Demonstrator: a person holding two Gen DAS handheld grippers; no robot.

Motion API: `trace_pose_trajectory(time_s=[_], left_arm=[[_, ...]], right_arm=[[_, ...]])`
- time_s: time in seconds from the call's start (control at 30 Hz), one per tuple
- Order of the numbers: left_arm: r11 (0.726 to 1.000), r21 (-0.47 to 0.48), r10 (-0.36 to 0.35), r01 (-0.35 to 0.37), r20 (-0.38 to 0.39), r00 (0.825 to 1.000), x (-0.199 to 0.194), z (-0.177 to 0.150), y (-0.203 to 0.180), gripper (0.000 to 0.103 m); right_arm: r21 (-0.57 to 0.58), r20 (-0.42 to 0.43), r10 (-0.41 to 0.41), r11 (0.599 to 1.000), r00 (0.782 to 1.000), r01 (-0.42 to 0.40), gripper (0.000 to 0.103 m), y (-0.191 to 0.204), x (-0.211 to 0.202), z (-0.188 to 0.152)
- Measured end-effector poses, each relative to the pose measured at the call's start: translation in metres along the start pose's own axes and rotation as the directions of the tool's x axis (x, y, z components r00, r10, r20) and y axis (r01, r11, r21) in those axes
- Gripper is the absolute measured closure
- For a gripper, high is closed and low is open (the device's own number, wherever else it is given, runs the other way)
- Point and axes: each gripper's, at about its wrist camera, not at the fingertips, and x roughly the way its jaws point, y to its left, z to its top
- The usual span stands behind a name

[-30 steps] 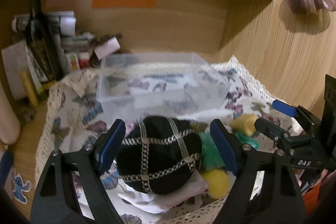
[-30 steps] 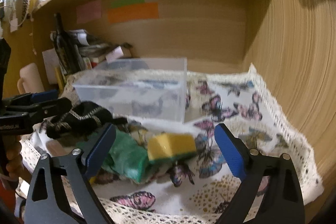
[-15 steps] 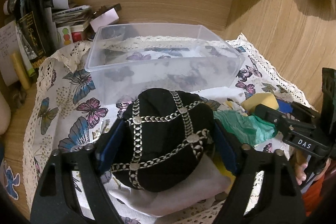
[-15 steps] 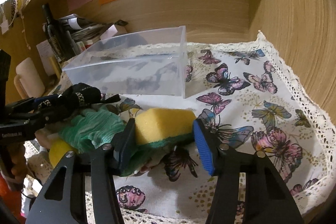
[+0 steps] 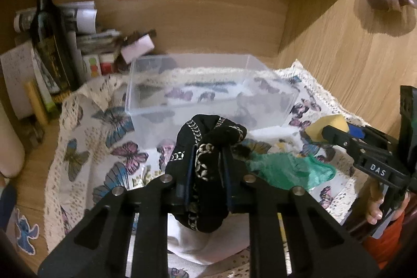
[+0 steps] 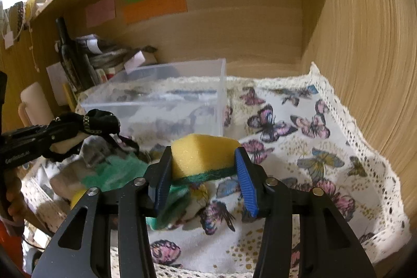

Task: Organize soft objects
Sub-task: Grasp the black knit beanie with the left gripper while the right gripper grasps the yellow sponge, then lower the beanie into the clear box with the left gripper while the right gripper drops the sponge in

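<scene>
Two views. Left wrist: the left hand-held gripper (image 5: 207,175) squeezes a black cloth (image 5: 208,145), lifted before the clear box (image 5: 208,93). Right wrist: the right hand-held gripper (image 6: 204,177) clamps a yellow sponge (image 6: 203,151) above the butterfly cloth (image 6: 299,147).

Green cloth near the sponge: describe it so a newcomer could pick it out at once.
Start at the clear plastic box on the butterfly tablecloth. In front of it, toward its right end, lies the crumpled green cloth, between the two grippers. It is the only green, limp, flat piece; the sponge is a yellow block.
</scene>
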Motion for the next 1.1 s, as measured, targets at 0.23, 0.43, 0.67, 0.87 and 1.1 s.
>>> trace_pose_trajectory(time_s=[0.23, 0.43, 0.67, 0.87, 1.1], left_arm=[[1.000, 0.004, -0.001, 0.000, 0.105, 0.994, -0.026, 0.023, -0.002, 0.084], [1.000, -0.012, 0.013, -0.011, 0.190, 0.982, -0.040, 0.048, 0.004, 0.084], [0.999, -0.034, 0.036, -0.029, 0.227, 0.973, -0.033, 0.074, 0.012, 0.084], [0.998, -0.033, 0.067, -0.061, 0.202, 0.977, -0.012, 0.091, 0.016, 0.084], [0.995, -0.047, 0.087, -0.083, 0.094, 0.992, 0.034, 0.104, 0.027, 0.084]], right_arm=[[-0.021, 0.078, 0.007, 1.000, 0.997, -0.005, 0.060, 0.010, -0.010, 0.024], [-0.054, 0.139, 0.012, 0.999, 0.990, -0.004, 0.060, 0.018, -0.013, 0.051], [-0.100, 0.198, 0.026, 0.995, 0.980, -0.006, 0.060, 0.029, -0.009, 0.084], [-0.147, 0.192, 0.028, 0.989, 0.981, 0.001, 0.060, 0.042, 0.011, 0.104], [-0.145, 0.083, 0.022, 0.989, 0.996, -0.010, 0.060, 0.039, 0.061, 0.113]])
